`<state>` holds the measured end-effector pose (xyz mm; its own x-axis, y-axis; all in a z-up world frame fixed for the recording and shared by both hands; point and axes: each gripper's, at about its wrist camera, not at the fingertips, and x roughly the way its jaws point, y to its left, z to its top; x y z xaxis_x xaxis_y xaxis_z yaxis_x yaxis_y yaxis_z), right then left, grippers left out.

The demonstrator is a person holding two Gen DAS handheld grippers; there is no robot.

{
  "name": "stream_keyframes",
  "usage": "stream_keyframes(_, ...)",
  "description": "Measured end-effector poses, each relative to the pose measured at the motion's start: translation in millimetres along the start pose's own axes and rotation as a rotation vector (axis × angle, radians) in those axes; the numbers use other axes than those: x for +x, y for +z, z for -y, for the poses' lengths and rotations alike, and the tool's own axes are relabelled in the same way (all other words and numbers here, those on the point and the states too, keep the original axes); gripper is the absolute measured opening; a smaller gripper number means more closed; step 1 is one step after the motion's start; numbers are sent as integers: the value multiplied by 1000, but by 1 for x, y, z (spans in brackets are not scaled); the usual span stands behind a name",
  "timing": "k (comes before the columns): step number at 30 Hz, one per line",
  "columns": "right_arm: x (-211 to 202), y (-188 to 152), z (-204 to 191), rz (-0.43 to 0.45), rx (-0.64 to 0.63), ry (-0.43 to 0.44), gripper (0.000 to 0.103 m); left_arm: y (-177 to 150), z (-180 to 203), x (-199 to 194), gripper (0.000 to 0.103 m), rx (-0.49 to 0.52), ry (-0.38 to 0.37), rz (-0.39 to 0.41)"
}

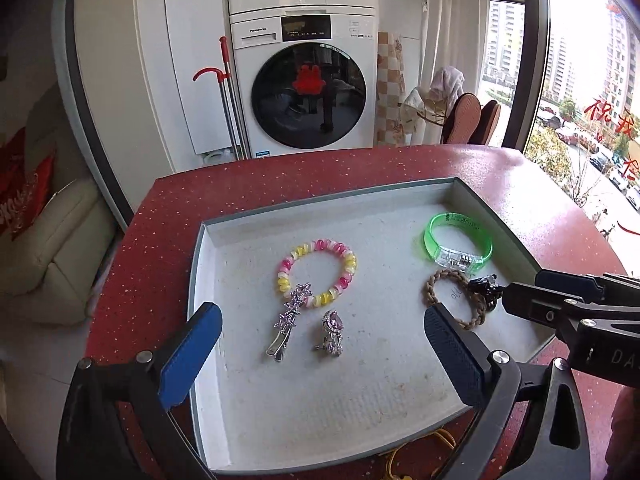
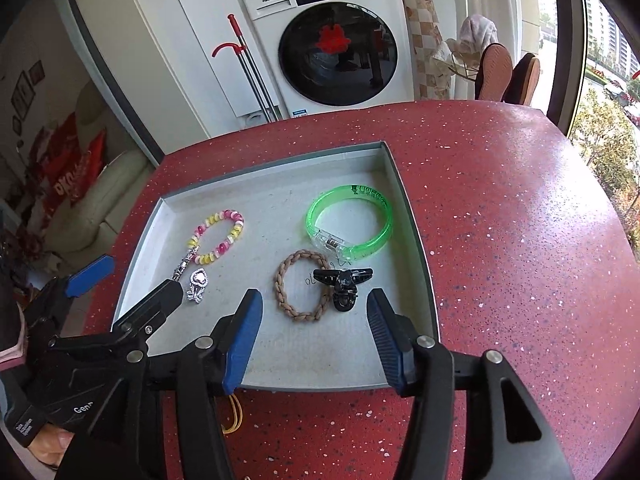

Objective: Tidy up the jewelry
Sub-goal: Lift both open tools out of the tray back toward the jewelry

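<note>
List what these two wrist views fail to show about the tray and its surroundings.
- Yellow cord: in the right wrist view, mostly hidden by the tray and the right gripper; what it is cannot be told.
- Tray's near rim: in the left wrist view, covered by the left gripper.
- Green bangle lettering: too small to read.

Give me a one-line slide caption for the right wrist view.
Open right gripper above shallow grey tray holding green translucent bangle, braided tan hair tie, black claw clip.

In the tray [image 1: 424, 190]: beaded bracelet [image 1: 316, 272] left, bangle [image 1: 458, 242] far right. Nearer: star clip [image 1: 286, 322], heart brooch [image 1: 332, 334], braided band [image 1: 454, 298], claw clip [image 2: 344, 284] rightmost.
</note>
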<state>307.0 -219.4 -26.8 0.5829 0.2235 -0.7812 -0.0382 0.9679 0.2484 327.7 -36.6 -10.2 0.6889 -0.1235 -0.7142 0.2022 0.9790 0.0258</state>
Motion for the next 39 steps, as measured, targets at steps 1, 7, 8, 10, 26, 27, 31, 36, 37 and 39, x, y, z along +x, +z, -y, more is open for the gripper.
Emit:
stream_keyframes(1, -2, -1, 0, 2, 2, 0, 59, 1, -1, -2, 103, 0, -1, -5)
stream_keyframes(7, -21, -8, -3, 33, 6, 22, 80, -4, -15, -24, 103, -34, 6, 16)
stream_keyframes(8, -25, -11, -4, 38, 4, 24, 80, -6, -17, -28, 103, -42, 3, 15)
stream_keyframes(10, -31, -16, -5, 48, 6, 29, 82, -11, -20, -34, 103, -55, -7, 6)
stream_keyframes(26, -81, -59, -10, 51, 4, 57, 103, -63, -8, -82, 103, -16, -44, -40)
stream_keyframes(27, -83, -62, -10, 50, 2, 54, 103, -66, -7, -85, 103, -15, -43, -41)
stream_keyframes(31, -92, -77, -7, 40, 4, 54, 103, -79, -8, -93, 103, -26, -39, -49)
stream_keyframes(36, -89, -108, 1, -16, 8, 52, 103, -100, -14, -98, 103, -70, -58, -77)
stream_keyframes(37, -87, -115, 3, -32, 6, 51, 103, -106, -15, -98, 103, -80, -62, -86)
stream_keyframes(39, -83, -128, 6, -58, -7, 33, 103, -118, -15, -97, 103, -93, -84, -115)
